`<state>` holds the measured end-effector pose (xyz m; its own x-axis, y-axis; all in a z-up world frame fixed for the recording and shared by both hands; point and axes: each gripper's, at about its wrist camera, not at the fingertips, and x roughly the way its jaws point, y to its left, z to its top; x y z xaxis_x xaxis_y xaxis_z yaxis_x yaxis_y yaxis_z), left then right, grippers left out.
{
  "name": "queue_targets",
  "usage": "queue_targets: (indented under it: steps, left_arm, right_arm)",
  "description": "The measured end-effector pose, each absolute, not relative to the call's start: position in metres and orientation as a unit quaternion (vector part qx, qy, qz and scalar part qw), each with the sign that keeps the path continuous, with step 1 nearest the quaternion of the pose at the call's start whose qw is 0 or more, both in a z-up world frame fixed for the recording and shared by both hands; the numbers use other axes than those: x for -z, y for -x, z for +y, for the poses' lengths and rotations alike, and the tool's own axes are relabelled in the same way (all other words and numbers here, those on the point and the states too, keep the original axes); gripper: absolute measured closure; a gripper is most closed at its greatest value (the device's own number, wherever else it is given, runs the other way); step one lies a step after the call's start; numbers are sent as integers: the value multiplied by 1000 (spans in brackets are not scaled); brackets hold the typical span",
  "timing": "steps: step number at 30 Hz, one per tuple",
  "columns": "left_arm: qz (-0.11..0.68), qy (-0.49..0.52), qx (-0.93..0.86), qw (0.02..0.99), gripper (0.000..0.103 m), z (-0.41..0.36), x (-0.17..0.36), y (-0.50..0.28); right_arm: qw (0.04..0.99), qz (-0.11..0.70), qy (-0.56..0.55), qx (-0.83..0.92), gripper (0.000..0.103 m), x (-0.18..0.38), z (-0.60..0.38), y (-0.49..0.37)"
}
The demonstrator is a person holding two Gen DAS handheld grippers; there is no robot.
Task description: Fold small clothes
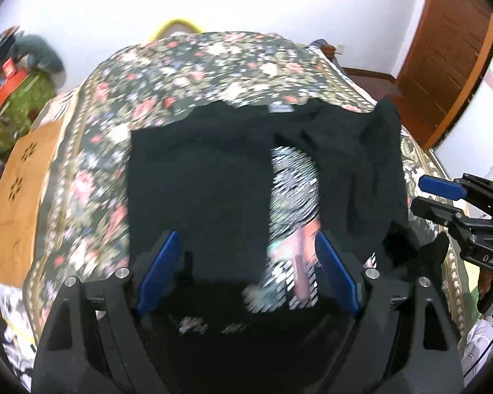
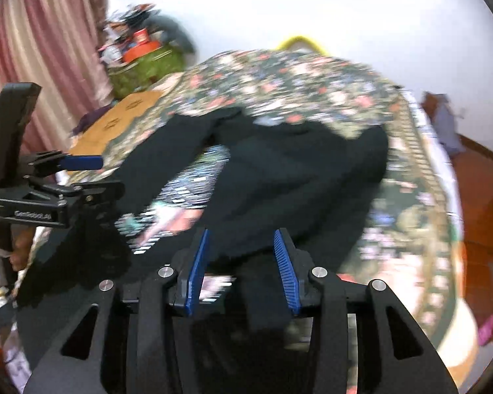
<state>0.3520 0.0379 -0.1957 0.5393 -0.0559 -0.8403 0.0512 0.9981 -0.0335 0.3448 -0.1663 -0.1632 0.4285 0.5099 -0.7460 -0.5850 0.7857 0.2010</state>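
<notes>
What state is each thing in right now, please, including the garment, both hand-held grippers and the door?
Black garment: lying on the bed, partly folded, printed panel showing.
Left hand-held gripper: open wide over the garment, gripping nothing.
Right hand-held gripper: partly open, pads not pressing the cloth.
Floral bedspread: spread flat under the garment.
Wooden door: whether shut, cannot tell.

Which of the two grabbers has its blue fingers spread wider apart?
The left gripper: its fingers straddle the black garment widely, while the right gripper is narrower.
</notes>
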Motion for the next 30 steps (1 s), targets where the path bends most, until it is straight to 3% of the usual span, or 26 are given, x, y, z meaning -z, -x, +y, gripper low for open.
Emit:
queue_targets:
  steps: [2,4,6,12,14,15,16,19,20,21,24,30]
  left_arm:
    - [484,1,44,874,23,23,200,-366]
    - [494,6,60,867,37,9,208,-382]
    - [504,14,73,860,43,-3,215,-396]
    - [504,19,70,861,47,-20,229,-426]
    - [498,13,80,863,70,-25,227,-428]
    - [499,18,92,861,90,-28,226,-428]
    - [500,17,93,861,98,-30,225,-427]
    - [491,6,92,866,100,-32,221,-424]
    - [485,8,89,870,100,-29,218,-422]
    - [480,11,87,873,101,-27,215,-420]
    - [452,-2,65,890,101,-19,203,-415]
    - [445,5,55,894,101,-1,195,-415]
  right_arm:
    - [850,429,36,-303,66,169,-177,-355]
    - [853,434,20,-290,66,175,-190,-362]
    - [852,442,2,-280,66,182,-201,-367]
    - [850,455,-31,-264,66,194,-215,-393]
    - [847,458,-45,-265,66,198,-214,-404]
    - [845,462,-54,-265,66,201,-213,-409]
    - [841,467,-65,-267,66,203,-212,-413]
    - [834,465,-93,-283,66,207,-210,-415]
    - [834,463,-93,-285,70,208,-209,-415]
    - [835,459,-87,-290,83,209,-206,-412]
    - [838,453,-74,-295,93,208,-204,-411]
    - [849,443,-49,-284,95,203,-208,-419]
